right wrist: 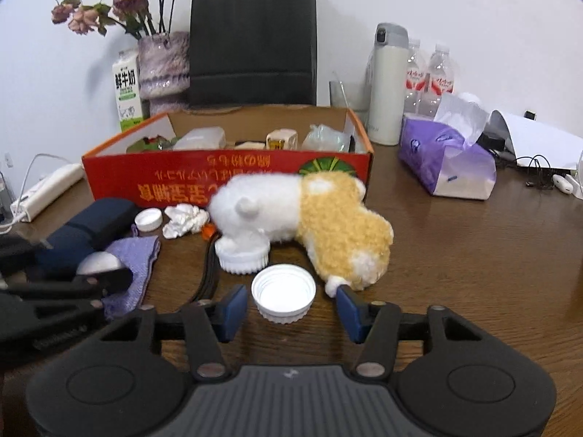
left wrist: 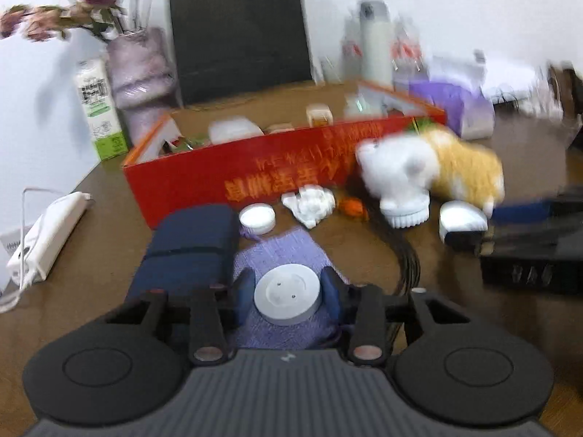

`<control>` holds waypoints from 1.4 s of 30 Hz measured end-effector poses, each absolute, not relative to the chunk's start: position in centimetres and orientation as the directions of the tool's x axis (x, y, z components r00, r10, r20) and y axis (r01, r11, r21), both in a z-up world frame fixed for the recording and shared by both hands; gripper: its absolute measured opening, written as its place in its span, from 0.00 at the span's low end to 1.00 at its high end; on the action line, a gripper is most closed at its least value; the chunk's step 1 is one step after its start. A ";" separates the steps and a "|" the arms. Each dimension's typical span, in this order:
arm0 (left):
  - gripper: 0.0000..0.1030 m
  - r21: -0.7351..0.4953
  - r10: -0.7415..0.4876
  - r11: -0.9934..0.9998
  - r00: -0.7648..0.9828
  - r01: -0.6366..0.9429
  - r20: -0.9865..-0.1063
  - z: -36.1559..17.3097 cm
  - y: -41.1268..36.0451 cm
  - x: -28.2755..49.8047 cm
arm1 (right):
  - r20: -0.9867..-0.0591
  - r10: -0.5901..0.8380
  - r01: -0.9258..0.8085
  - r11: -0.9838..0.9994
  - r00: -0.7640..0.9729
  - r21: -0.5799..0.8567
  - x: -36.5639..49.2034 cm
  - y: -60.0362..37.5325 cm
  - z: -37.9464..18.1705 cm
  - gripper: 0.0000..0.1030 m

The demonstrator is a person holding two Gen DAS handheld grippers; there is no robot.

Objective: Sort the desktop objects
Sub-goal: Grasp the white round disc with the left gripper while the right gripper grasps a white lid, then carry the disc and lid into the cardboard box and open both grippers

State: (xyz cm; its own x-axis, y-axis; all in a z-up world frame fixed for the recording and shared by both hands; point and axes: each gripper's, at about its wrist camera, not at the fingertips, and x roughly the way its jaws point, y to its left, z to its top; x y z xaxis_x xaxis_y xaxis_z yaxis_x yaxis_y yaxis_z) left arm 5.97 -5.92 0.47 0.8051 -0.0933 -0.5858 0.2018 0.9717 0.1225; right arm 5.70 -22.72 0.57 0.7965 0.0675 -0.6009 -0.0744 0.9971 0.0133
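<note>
My left gripper holds a white round lid over a purple cloth, and both blue pads touch its sides. In the right wrist view, the right gripper stands open around a white ribbed cap on the brown table; its right finger is clear of the cap. Just beyond lie a white-and-yellow plush toy, a white round brush, a crumpled tissue and another white cap. Behind them, the red cardboard box holds several items.
A dark blue case lies left of the cloth, and black cords run past the brush. At the back are a black bag, a thermos, water bottles, a purple tissue pack, a milk carton and a vase. A power strip lies at the left.
</note>
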 end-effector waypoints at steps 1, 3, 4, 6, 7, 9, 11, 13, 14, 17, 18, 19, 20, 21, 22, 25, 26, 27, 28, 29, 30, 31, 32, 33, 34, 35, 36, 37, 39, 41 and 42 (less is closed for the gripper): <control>0.39 0.120 -0.096 0.972 0.806 0.203 -0.584 0.5 -5.9 5.8 | -0.603 0.074 -0.085 0.996 0.794 0.010 5.8 -22.6 0.4 0.46; 0.39 0.091 -0.112 0.975 0.803 0.203 -0.585 0.6 -5.6 5.5 | -0.605 0.088 -0.101 0.995 0.792 0.012 5.9 -22.6 0.0 0.36; 0.39 0.068 -0.121 0.978 0.803 0.197 -0.583 0.7 -5.4 5.2 | -0.604 0.093 -0.106 0.994 0.792 0.014 5.8 -22.6 0.0 0.36; 0.39 0.034 -0.126 0.984 0.810 0.177 -0.572 1.1 -5.1 4.2 | -0.597 0.090 -0.096 0.995 0.797 0.021 5.7 -22.8 0.0 0.36; 0.39 0.029 -0.114 0.987 0.819 0.157 -0.562 1.4 -5.0 3.3 | -0.590 0.082 -0.086 0.996 0.803 0.020 5.5 -22.8 0.1 0.36; 0.39 0.013 -0.097 0.992 0.836 0.124 -0.540 2.1 -4.9 1.3 | -0.572 0.085 -0.090 0.996 0.816 0.020 5.0 -22.9 0.3 0.36; 0.39 -0.022 -0.117 0.992 0.837 0.124 -0.535 2.8 -4.5 -0.6 | -0.570 0.095 -0.105 0.994 0.816 0.015 4.5 -22.6 0.4 0.36; 0.39 -0.037 -0.128 0.991 0.838 0.128 -0.530 3.3 -4.1 -2.5 | -0.588 0.131 -0.122 0.991 0.798 0.055 3.0 -22.3 0.5 0.36; 0.39 -0.038 -0.126 0.991 0.837 0.126 -0.532 3.4 -3.9 -3.2 | -0.588 0.165 -0.142 0.986 0.792 0.086 2.2 -22.1 0.6 0.36; 0.39 -0.049 -0.125 0.992 0.822 0.118 -0.556 3.0 -3.0 -5.2 | -0.591 0.223 -0.189 0.975 0.775 0.120 -1.7 -21.0 0.3 0.36; 0.39 -0.047 -0.120 0.992 0.818 0.113 -0.563 2.8 -2.8 -5.9 | -0.586 0.224 -0.201 0.974 0.779 0.105 -2.9 -20.6 0.3 0.36; 0.39 -0.046 -0.117 0.993 0.818 0.111 -0.563 2.7 -2.6 -6.6 | -0.579 0.221 -0.215 0.973 0.785 0.080 -4.2 -20.1 0.4 0.36; 0.39 -0.045 -0.117 0.993 0.819 0.111 -0.561 2.7 -2.4 -7.3 | -0.576 0.215 -0.222 0.973 0.788 0.059 -5.1 -19.8 0.4 0.36; 0.39 -0.044 -0.116 0.993 0.822 0.111 -0.558 2.6 -2.2 -8.0 | -0.575 0.206 -0.224 0.974 0.792 0.040 -6.0 -19.6 0.6 0.36; 0.39 -0.044 -0.116 0.993 0.825 0.110 -0.553 2.7 -2.0 -8.5 | -0.572 0.201 -0.222 0.975 0.796 0.033 -6.7 -19.5 0.7 0.36; 0.39 -0.058 -0.117 0.993 0.833 0.102 -0.541 3.1 -1.4 -9.2 | -0.555 0.195 -0.211 0.977 0.808 0.037 -7.8 -19.6 1.3 0.36; 0.39 -0.059 -0.113 0.994 0.836 0.097 -0.536 3.4 -1.2 -9.3 | -0.546 0.195 -0.208 0.977 0.815 0.038 -7.9 -19.6 1.6 0.36; 0.39 -0.060 -0.109 0.994 0.845 0.091 -0.524 3.9 -0.9 -9.3 | -0.535 0.195 -0.208 0.977 0.822 0.038 -7.9 -19.6 2.0 0.36; 0.39 -0.060 -0.105 0.994 0.855 0.086 -0.508 4.5 -0.7 -9.3 | -0.525 0.196 -0.209 0.977 0.828 0.036 -7.9 -19.5 2.4 0.36; 0.39 -0.061 -0.104 0.995 0.867 0.085 -0.488 5.4 -0.3 -9.1 | -0.513 0.201 -0.216 0.976 0.834 0.031 -7.7 -19.7 3.0 0.36; 0.39 -0.065 -0.112 0.994 0.880 0.092 -0.461 6.7 0.1 -8.6 | -0.497 0.205 -0.219 0.975 0.843 0.032 -7.5 -19.9 3.7 0.36; 0.39 -0.072 -0.120 0.993 0.891 0.098 -0.439 8.0 0.7 -8.0 | -0.481 0.208 -0.216 0.976 0.852 0.038 -7.1 -20.2 4.6 0.36; 0.39 -0.078 -0.123 0.992 0.898 0.100 -0.422 9.4 1.2 -7.1 | -0.462 0.212 -0.217 0.975 0.861 0.044 -6.4 -20.6 5.8 0.36; 0.39 -0.080 -0.136 0.990 0.904 0.113 -0.405 11.0 1.8 -5.8 | -0.438 0.216 -0.217 0.975 0.873 0.048 -5.5 -21.0 7.0 0.36; 0.39 -0.080 -0.151 0.988 0.906 0.130 -0.396 12.4 2.2 -4.3 | -0.413 0.220 -0.217 0.975 0.884 0.054 -4.6 -21.3 8.3 0.36; 0.39 -0.082 -0.156 0.987 0.907 0.135 -0.392 13.7 2.6 -2.4 | -0.390 0.228 -0.223 0.973 0.892 0.058 -3.5 -21.6 9.7 0.36; 0.39 -0.079 -0.163 0.987 0.902 0.143 -0.400 14.7 2.8 -0.5 | -0.373 0.236 -0.233 0.971 0.897 0.054 -2.1 -21.8 11.1 0.36; 0.39 -0.080 -0.179 0.984 0.891 0.159 -0.418 15.6 2.9 1.8 | -0.354 0.241 -0.243 0.969 0.904 0.039 -0.3 -21.8 12.6 0.36; 0.39 -0.095 -0.233 0.972 0.846 0.214 -0.479 16.8 2.6 7.1 | -0.353 0.239 -0.252 0.968 0.905 0.010 3.2 -21.7 14.6 0.36; 0.39 -0.092 -0.259 0.964 0.799 0.250 -0.543 16.6 1.6 12.4 | -0.383 0.240 -0.255 0.967 0.892 0.011 7.7 -21.8 15.9 0.36; 0.39 -0.055 -0.255 0.959 0.765 0.278 -0.592 15.8 0.6 15.4 | -0.421 0.244 -0.253 0.967 0.874 0.034 10.8 -21.9 16.1 0.36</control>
State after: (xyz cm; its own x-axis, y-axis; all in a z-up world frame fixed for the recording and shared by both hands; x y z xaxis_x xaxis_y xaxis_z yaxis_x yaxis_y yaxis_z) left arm 15.40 0.59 15.77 0.7645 -0.2551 -0.5920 0.2778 0.9591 -0.0545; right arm 10.82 -21.86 16.13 0.8737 0.2440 -0.4208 -0.2534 0.9667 0.0345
